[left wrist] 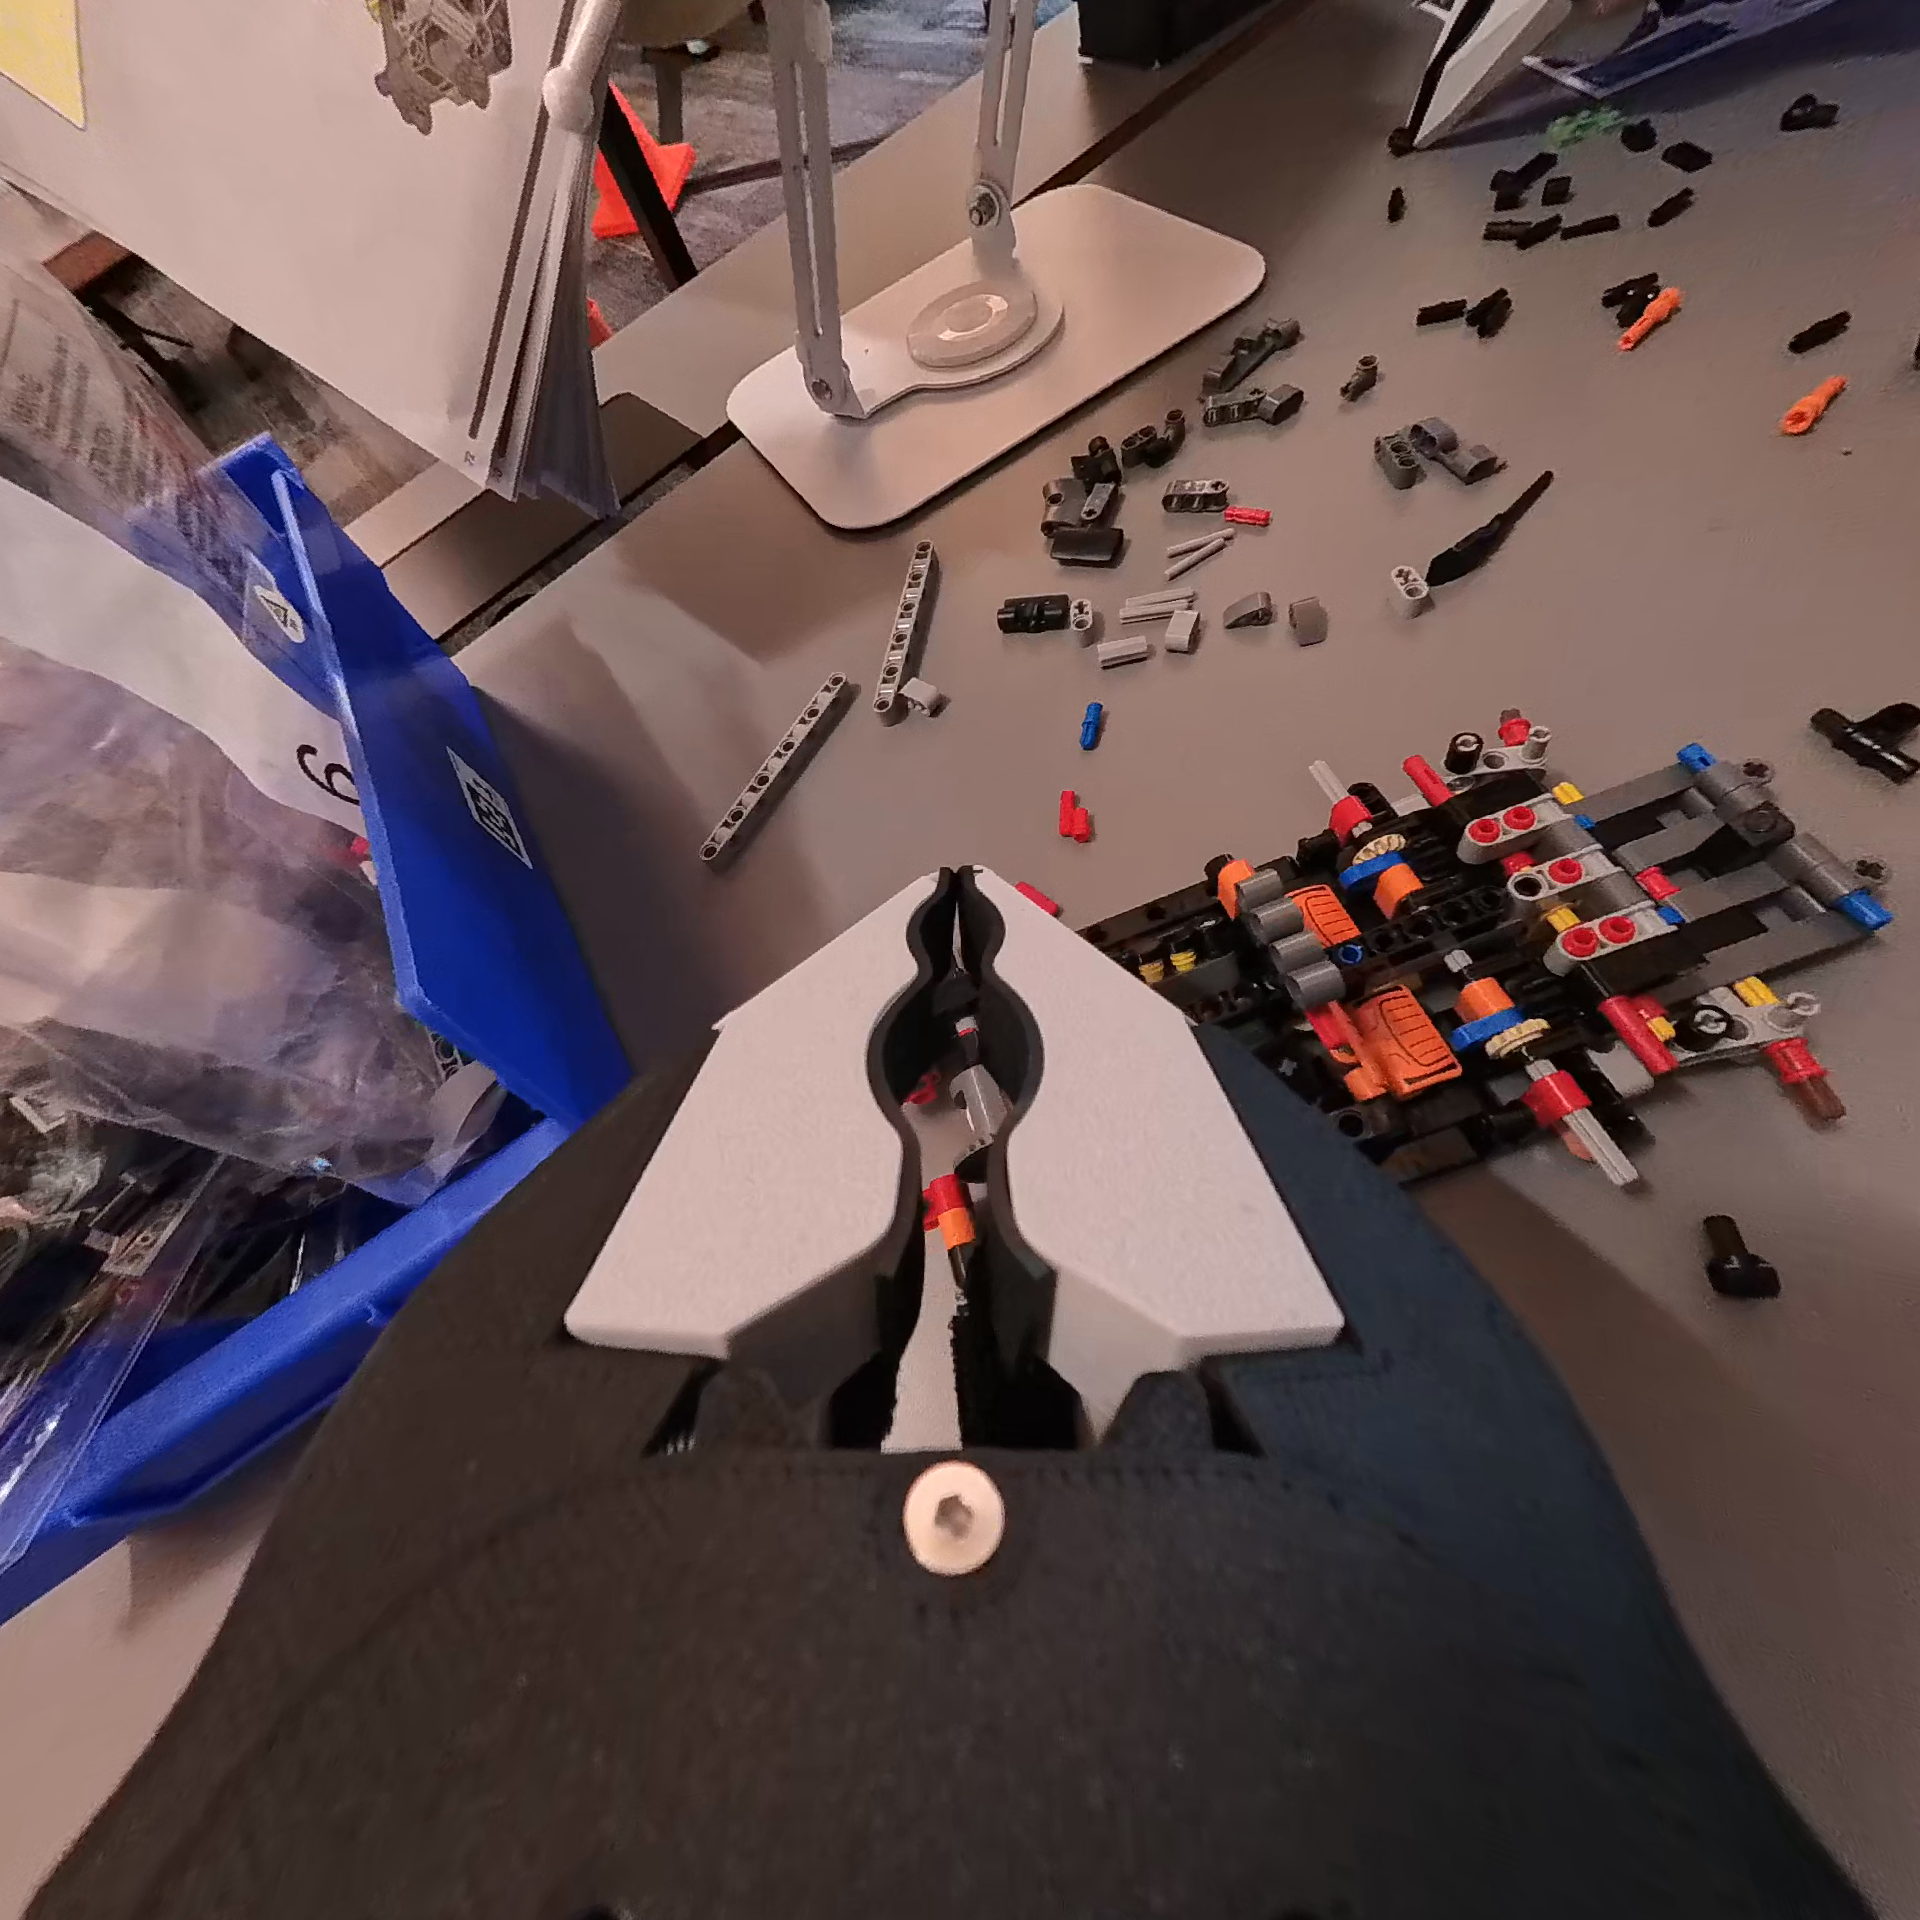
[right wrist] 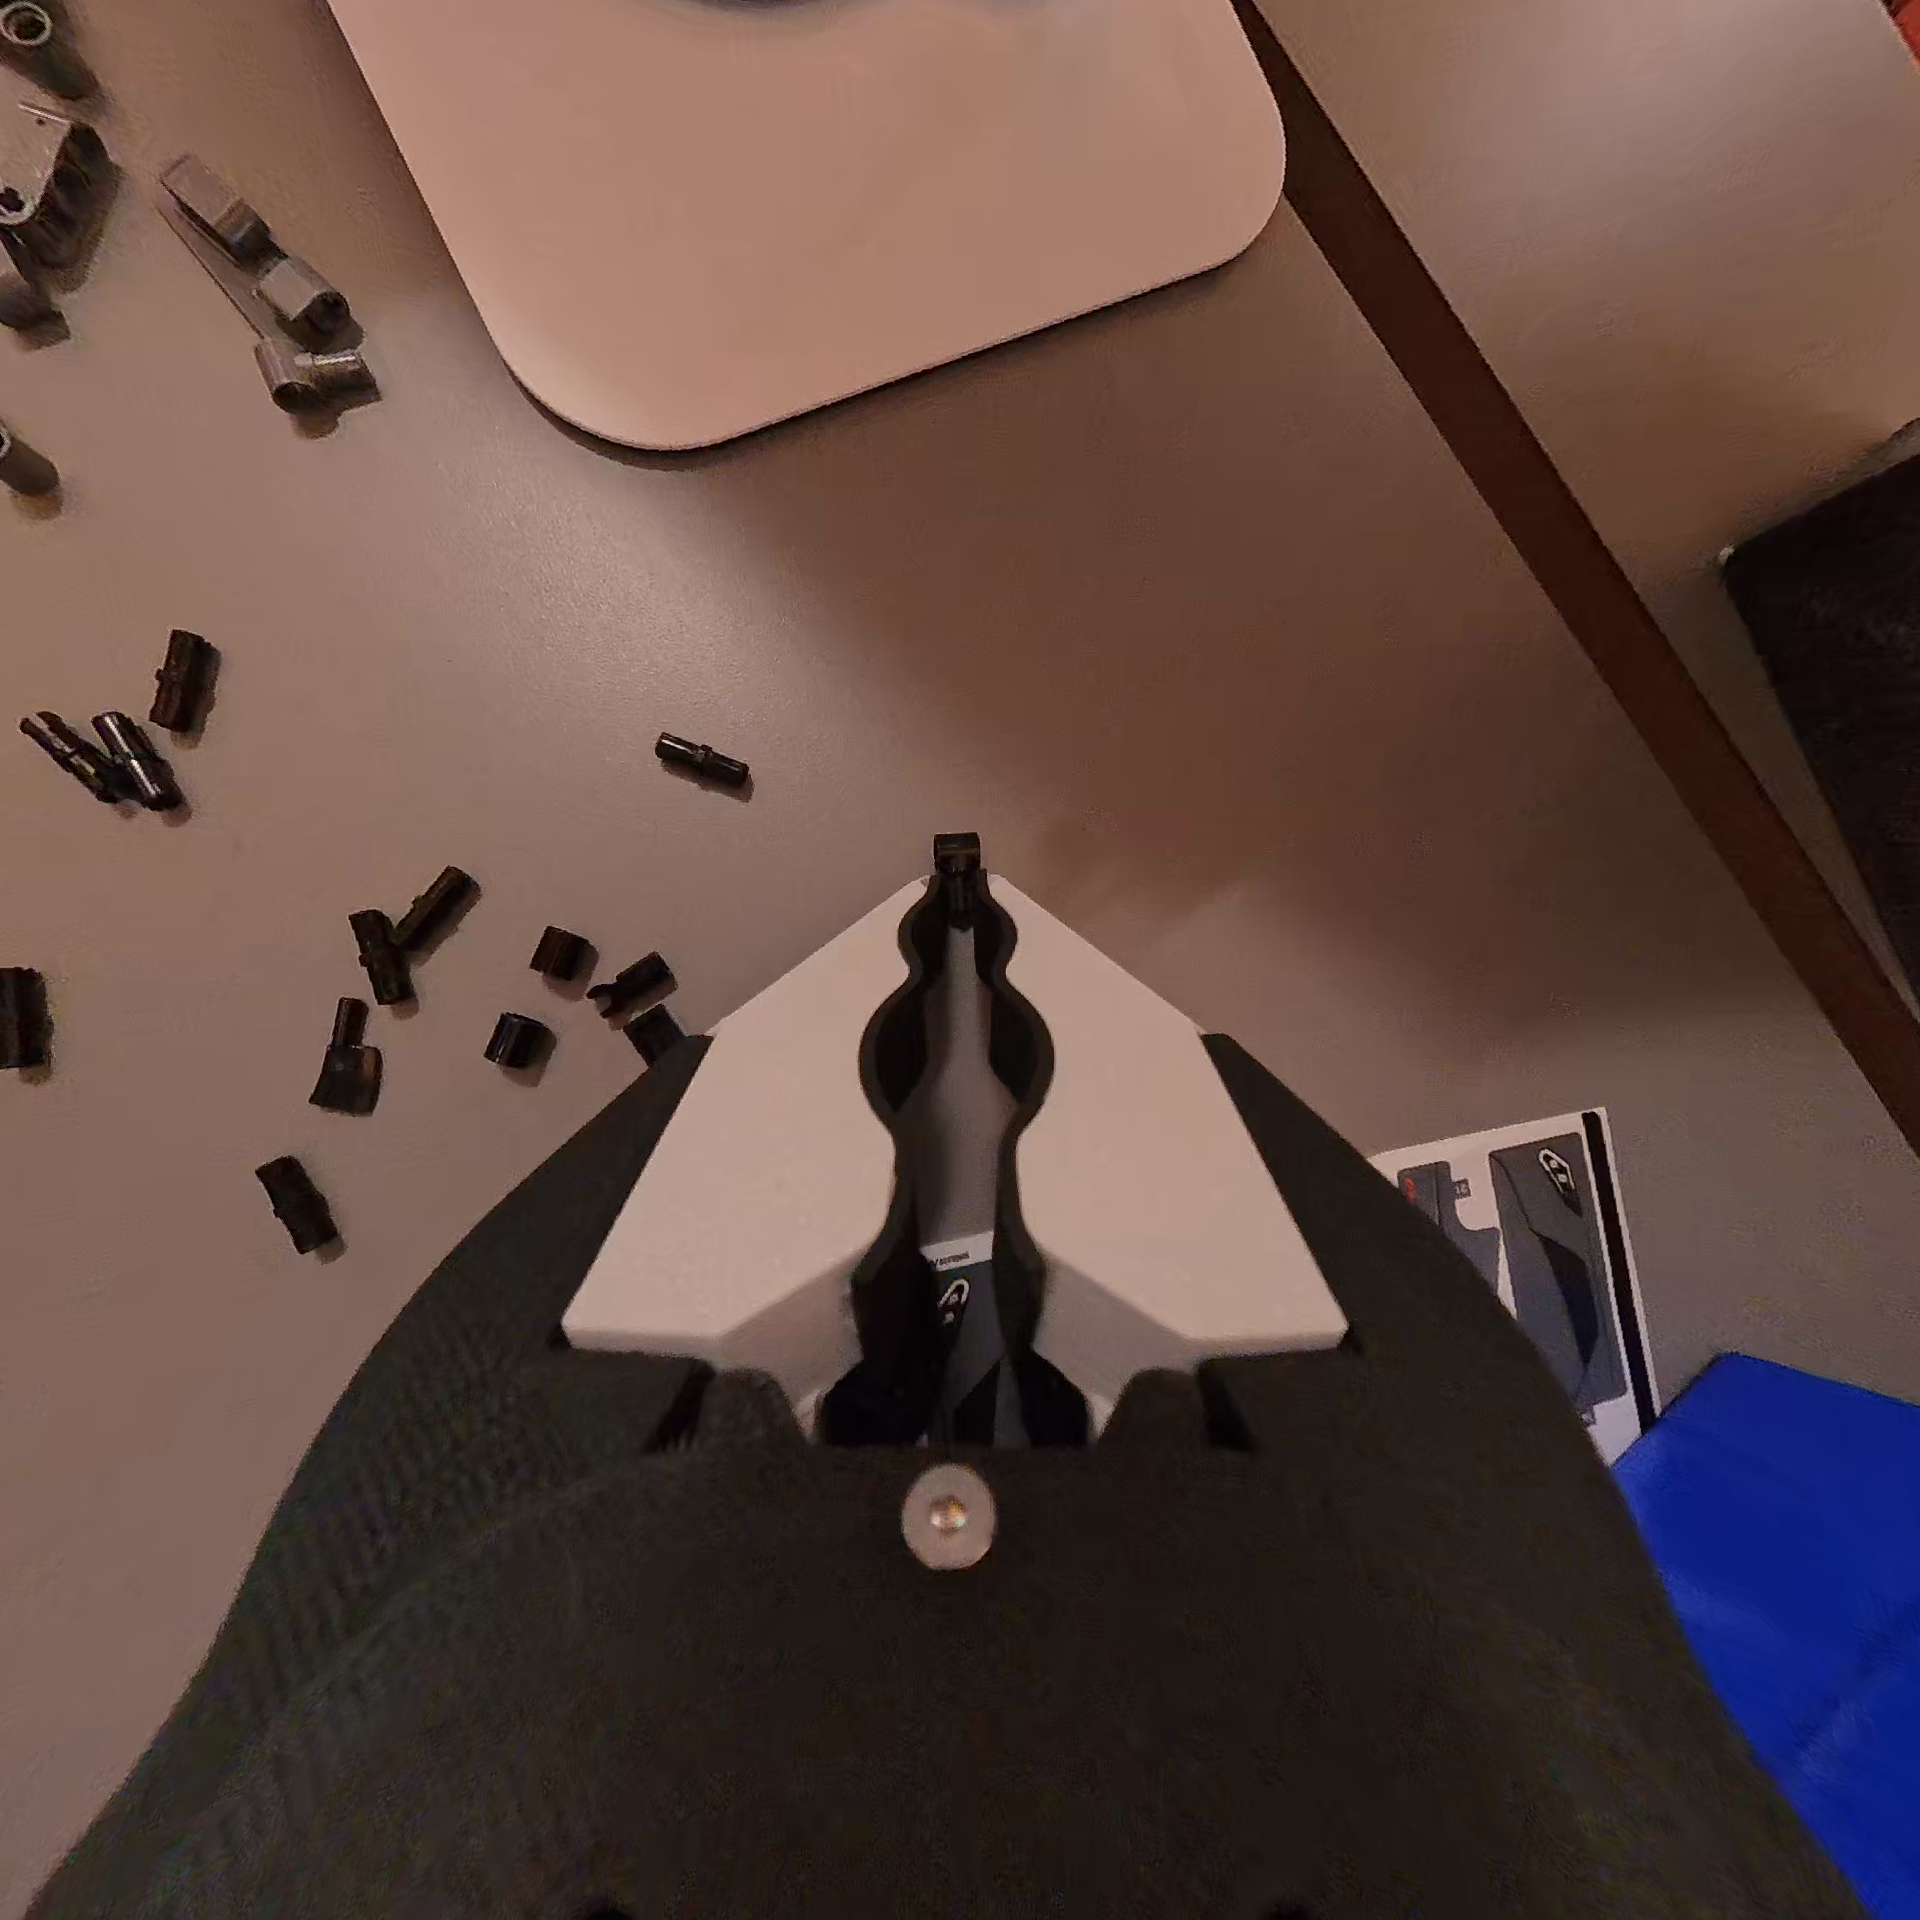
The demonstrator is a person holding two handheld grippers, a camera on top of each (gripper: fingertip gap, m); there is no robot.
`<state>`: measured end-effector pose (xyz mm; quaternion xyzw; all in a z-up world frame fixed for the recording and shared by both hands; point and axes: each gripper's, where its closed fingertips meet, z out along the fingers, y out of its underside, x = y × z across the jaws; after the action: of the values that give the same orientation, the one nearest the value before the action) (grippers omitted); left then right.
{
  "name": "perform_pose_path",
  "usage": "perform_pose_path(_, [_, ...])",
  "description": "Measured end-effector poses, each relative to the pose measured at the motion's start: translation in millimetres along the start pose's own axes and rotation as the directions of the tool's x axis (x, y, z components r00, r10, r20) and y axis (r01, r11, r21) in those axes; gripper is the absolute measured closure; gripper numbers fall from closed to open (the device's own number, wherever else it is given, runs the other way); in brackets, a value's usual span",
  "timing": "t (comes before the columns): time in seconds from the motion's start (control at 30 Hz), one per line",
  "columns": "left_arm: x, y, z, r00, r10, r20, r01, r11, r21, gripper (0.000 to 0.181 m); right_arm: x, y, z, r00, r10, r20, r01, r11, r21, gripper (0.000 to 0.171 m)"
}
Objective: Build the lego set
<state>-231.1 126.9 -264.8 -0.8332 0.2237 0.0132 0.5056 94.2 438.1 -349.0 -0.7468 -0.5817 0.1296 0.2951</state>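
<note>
The part-built Lego assembly, black with grey, orange, red and blue parts, lies on the grey table to the right of my left gripper. The left gripper's fingertips are pressed together with nothing showing between them. It hovers over the assembly's left end, and some of its parts show through the gaps between the fingers. My right gripper is shut on a small black pin that sticks out past its tips, held above the bare table. Several loose black pins lie to its left.
A blue bin of bagged parts stands at the left, with an instruction booklet on a white stand behind it. Loose grey beams and small parts lie mid-table. A table seam, a sticker sheet and a blue surface lie to the right. The tips of one gripper are about 45 centimeters away from the tips of the other.
</note>
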Motion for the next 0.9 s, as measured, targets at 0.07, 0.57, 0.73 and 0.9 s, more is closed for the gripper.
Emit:
perform_pose_path(0.07, [-0.4, 0.4, -0.2, 1.000, 0.000, 0.000, 0.000, 1.000, 0.000, 0.181, -1.0, 0.0, -0.2, 1.000, -0.003, -0.001, 0.003, 1.000, -0.002, 0.168])
perform_pose_path(0.57, [0.2, 1.3, 1.1, 1.000, 0.000, -0.002, 0.000, 1.000, -0.004, 0.181, -13.9, 1.2, -7.0, 1.000, 0.004, 0.004, -0.004, 1.000, 0.023, 0.168])
perform_pose_path(0.73, [0.3, 1.2, 1.0, 1.000, 0.000, -0.003, 0.000, 1.000, -0.004, 0.181, -19.9, 1.3, -9.1, 1.000, 0.003, 0.009, -0.004, 1.000, 0.031, 0.169])
perform_pose_path(0.9, [0.6, 1.2, 1.2, 1.000, 0.001, -0.003, -0.001, 1.000, -0.004, 0.181, -25.1, -0.7, -12.0, 1.000, 0.001, 0.012, -0.001, 0.999, 0.041, 0.168])
